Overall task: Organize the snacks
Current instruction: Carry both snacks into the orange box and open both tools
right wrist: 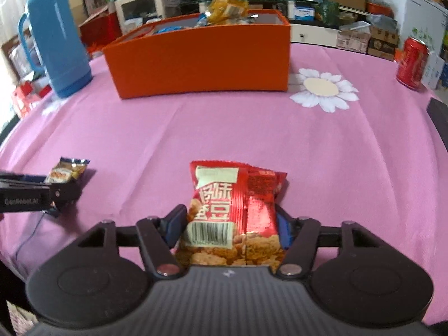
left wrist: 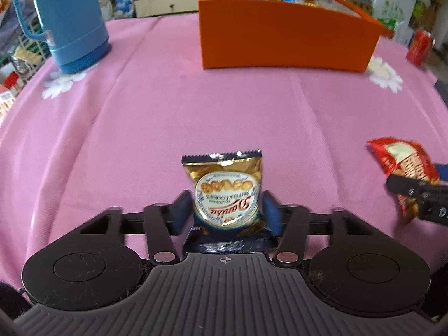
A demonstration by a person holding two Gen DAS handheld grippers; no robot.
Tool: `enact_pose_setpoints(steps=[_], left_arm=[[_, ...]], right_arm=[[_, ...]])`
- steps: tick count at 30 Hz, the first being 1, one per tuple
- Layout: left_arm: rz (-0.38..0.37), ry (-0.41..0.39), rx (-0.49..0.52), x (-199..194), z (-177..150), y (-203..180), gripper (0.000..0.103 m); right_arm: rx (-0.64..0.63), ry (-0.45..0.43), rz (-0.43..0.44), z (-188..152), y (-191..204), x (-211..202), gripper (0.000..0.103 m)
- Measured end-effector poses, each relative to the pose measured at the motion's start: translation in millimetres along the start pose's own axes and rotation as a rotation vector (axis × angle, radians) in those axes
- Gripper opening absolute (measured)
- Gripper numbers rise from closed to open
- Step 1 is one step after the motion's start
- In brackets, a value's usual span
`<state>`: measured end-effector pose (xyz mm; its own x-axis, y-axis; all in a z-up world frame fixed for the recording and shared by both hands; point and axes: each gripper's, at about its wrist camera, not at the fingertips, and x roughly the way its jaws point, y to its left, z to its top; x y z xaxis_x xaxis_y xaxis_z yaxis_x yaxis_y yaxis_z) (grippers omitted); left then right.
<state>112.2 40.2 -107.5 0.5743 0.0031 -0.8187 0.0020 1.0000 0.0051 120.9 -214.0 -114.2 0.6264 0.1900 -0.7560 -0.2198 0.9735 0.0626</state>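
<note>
Left wrist view: left gripper [left wrist: 228,210] fingers clamp a gold cookie packet [left wrist: 225,189], right gripper [right wrist: 231,224] fingers pinch a red snack bag [right wrist: 233,212], both bound for the orange box [left wrist: 285,39] across the pink tabletop [left wrist: 196,112].

Gold cookie packet [left wrist: 226,193], round white label upside down, standing upright between the left tongs [left wrist: 227,210]. Red snack bag [right wrist: 238,210], barcode and fried pieces printed low, upright between the right tongs [right wrist: 228,224]. Orange box [right wrist: 201,58] at the far side of the desk [right wrist: 308,154], wrapped snacks inside.
</note>
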Motion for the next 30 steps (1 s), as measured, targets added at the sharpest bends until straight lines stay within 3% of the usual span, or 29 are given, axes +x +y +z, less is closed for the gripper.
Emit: enact_pose_setpoints(steps=[3,4,5,9,14,19,21,25,30], left_arm=[[-0.008,-0.020,-0.014,0.0,-4.7,1.9,0.041],[-0.008,-0.028,-0.011,-0.3,-3.7,1.9,0.025],[-0.018,-0.035,-0.003,-1.0,-1.9,1.5,0.017],[-0.109,-0.025,-0.070,-6.5,17.2,11.4,0.013],[-0.173,-0.169,-0.086,-35.7,89.7,19.1,0.013],[-0.168,-0.309,-0.057,-39.9,182.3,13.7,0.013],[-0.158,-0.345,-0.045,-30.7,215.0,7.8,0.013],[-0.143,-0.340,-0.032,8.8,260.0,-5.3,0.013],[-0.139,-0.245,-0.061,83.5,283.6,-12.7,0.013]], right_arm=[[0.010,-0.008,0.002,-1.6,-2.3,-1.0,0.070],[0.005,-0.011,-0.002,-1.9,-2.5,-0.5,0.070],[-0.005,-0.012,-0.006,-1.8,-1.8,0.4,0.072],[-0.021,-0.006,0.016,2.8,0.3,-2.0,0.063],[0.133,-0.097,0.144,48.4,-19.2,-22.0,0.063],[0.086,-0.280,0.170,137.1,-24.0,-28.9,0.063],[0.056,-0.334,0.159,169.9,-25.9,-19.0,0.063],[0.004,-0.385,0.109,219.8,-32.1,23.7,0.063],[0.001,-0.326,0.110,242.3,-43.2,88.4,0.063]])
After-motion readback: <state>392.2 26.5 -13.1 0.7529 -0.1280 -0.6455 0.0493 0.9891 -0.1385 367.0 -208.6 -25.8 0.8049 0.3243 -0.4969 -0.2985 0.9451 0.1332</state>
